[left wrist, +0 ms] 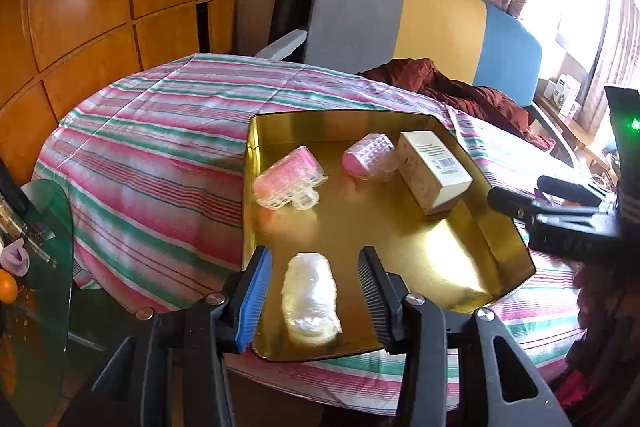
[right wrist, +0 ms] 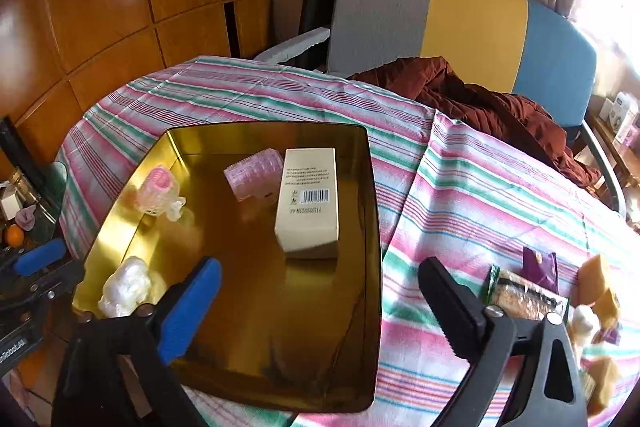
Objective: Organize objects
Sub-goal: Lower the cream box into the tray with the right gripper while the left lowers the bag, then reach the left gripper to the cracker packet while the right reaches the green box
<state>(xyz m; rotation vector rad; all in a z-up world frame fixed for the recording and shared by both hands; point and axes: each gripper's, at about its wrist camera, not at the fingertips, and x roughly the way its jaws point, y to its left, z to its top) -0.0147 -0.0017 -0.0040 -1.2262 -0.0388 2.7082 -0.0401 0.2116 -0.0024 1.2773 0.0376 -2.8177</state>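
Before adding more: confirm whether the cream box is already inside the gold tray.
Yes, the cream box lies on the floor of the gold tray, beside a pink roller.

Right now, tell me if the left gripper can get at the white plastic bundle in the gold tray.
Probably yes. The left gripper is open, its fingers either side of the white plastic bundle in the gold tray, with nothing between them.
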